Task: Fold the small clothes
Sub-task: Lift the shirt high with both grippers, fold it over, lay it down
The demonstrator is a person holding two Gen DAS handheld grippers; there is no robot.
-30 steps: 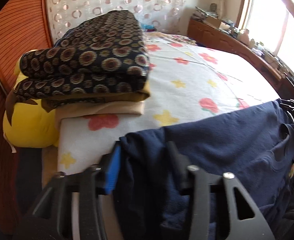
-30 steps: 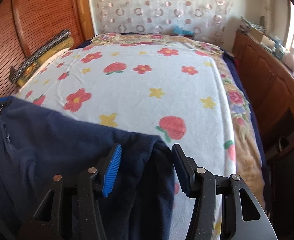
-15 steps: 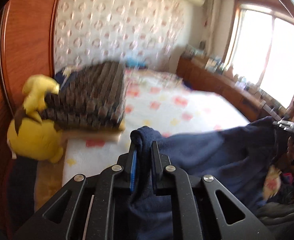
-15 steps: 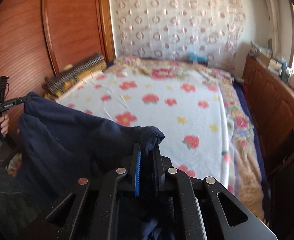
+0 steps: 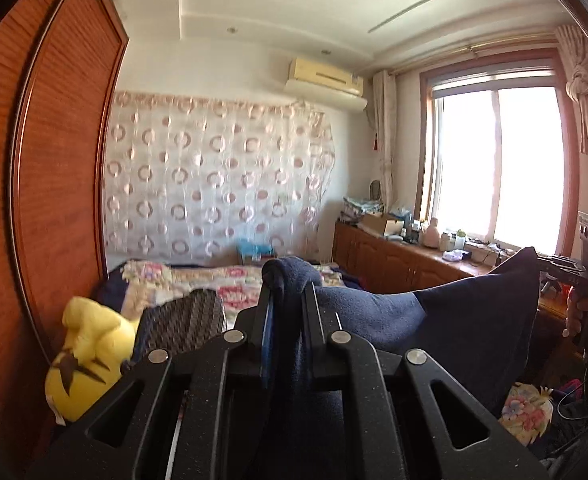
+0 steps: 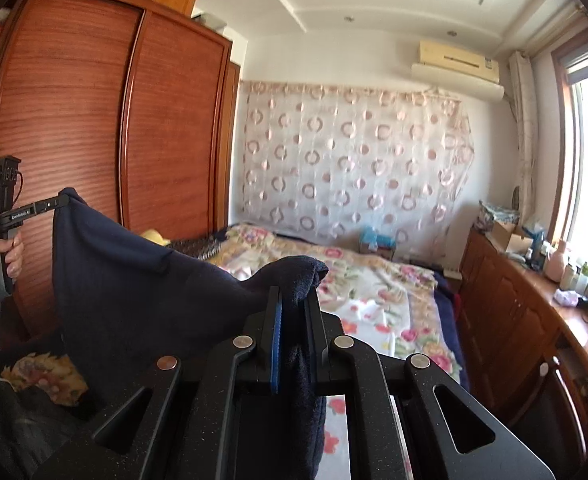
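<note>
While both grippers are raised above the bed, the dark navy knitted garment (image 5: 454, 328) hangs in the air between them, stretched from one corner to the other. It looks soft and limp, rather thick like fleece, and not slippery; probably it is light, yet it sags in the middle under its own weight. The best places to hold it seem to be the two upper corners, where the cloth bunches into a firm roll.

The left gripper (image 5: 287, 300) has its jaws pressed together on one bunched corner, and a small lump of cloth stands out at 12 o'clock above the tips. The right gripper (image 6: 294, 300) pinches the other corner in the same way, jaws nearly closed, with the cloth falling toward 6 o'clock. Below lies the floral bed sheet (image 6: 374, 304), and a yellow plush toy (image 5: 89, 356) sits at 9 o'clock in the left view.
</note>
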